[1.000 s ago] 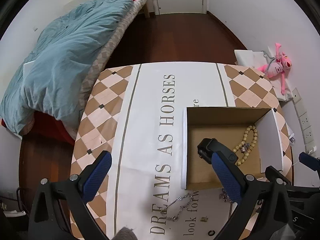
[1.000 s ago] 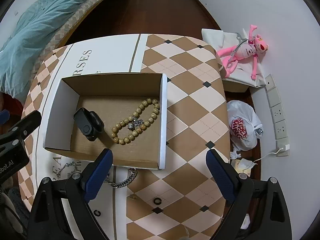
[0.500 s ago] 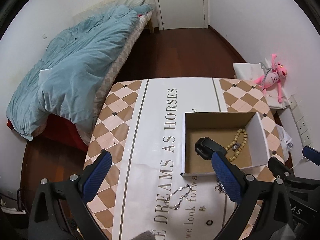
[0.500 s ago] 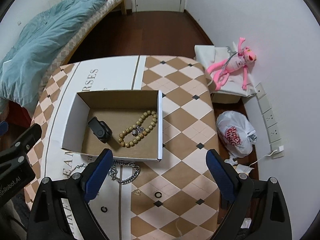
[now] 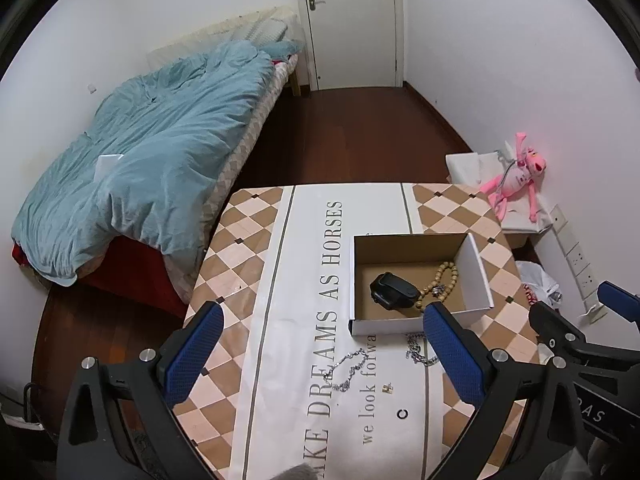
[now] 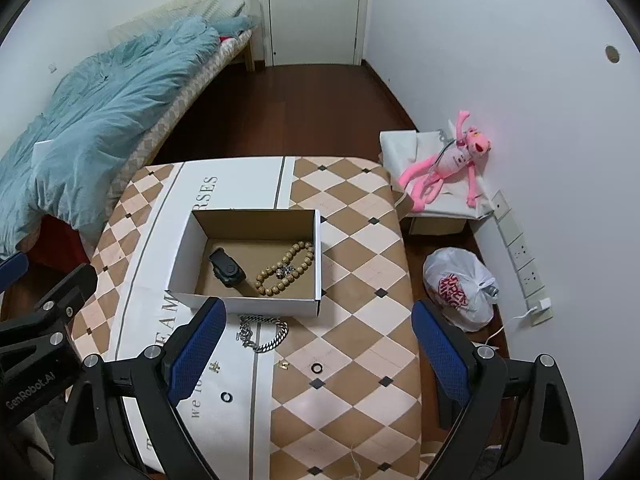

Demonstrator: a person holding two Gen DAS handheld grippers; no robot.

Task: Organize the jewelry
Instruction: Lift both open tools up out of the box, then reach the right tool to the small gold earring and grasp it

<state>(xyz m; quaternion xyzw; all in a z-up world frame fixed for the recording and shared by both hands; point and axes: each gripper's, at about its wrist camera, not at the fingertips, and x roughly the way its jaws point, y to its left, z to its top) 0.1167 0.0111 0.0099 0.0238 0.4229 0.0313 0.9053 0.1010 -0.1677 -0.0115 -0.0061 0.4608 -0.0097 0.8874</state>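
Note:
An open cardboard box (image 5: 478, 264) (image 6: 318, 256) stands on the table and holds a black band (image 5: 392, 290) (image 6: 227, 268) and a wooden bead bracelet (image 5: 438, 284) (image 6: 286, 268). In front of the box lie a heavy silver chain (image 6: 264, 332) (image 5: 416, 350), a thin silver bracelet (image 5: 346, 368), small earrings (image 6: 284, 365) (image 5: 387, 388) and black rings (image 6: 316, 368) (image 5: 401, 414). My left gripper (image 5: 320, 352) and right gripper (image 6: 316, 352) are both open and empty, held high above the table's near side.
The table (image 5: 240, 248) has a checked cloth with a white lettered runner. A bed with a blue duvet (image 5: 140, 160) stands to the left. A pink plush toy (image 6: 448, 164), a white plastic bag (image 6: 456, 288) and wall sockets are on the right.
Both grippers have pulled back and risen away from the box, so more of the table and room shows. Nothing on the table has moved.

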